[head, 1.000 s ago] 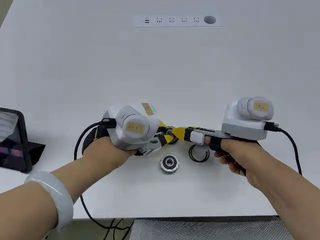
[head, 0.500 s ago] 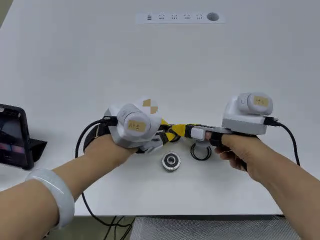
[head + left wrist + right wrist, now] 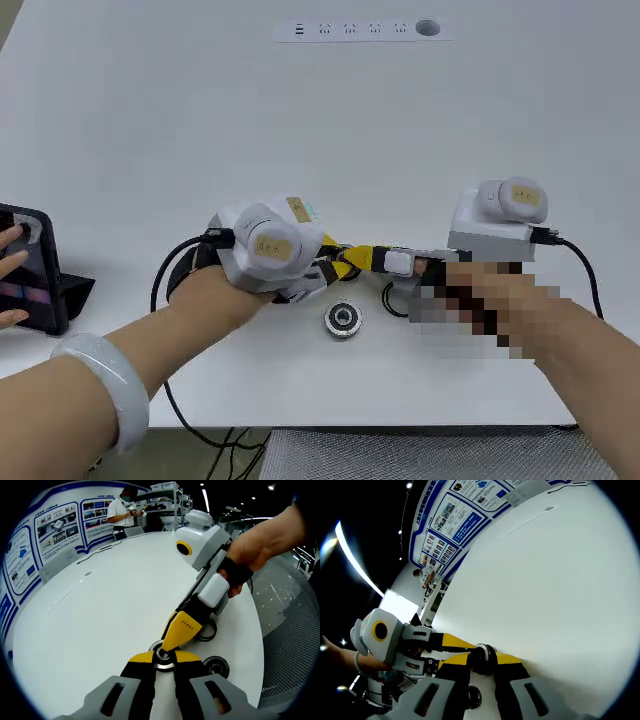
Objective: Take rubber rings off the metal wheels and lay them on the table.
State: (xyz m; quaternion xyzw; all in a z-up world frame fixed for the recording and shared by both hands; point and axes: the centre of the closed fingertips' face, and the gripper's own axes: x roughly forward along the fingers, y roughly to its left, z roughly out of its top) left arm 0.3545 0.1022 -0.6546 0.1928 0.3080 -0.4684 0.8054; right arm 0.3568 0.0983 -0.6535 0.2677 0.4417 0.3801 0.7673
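Tip to tip over the white table [image 3: 200, 130], near its front edge: left gripper [image 3: 330, 266] and right gripper [image 3: 352, 258], each pair of jaws pressed onto the one metal wheel [image 3: 162, 655] held between them. Wide bare surface beyond, up to the power strip [image 3: 365, 29] at the far edge. Just in front, lying flat: second wheel [image 3: 342, 319]; beside it a loose rubber ring [image 3: 206, 637], partly covered by the right gripper. At left, tablet [image 3: 25, 270] cut off. Rubber on the held wheel hard to make out.
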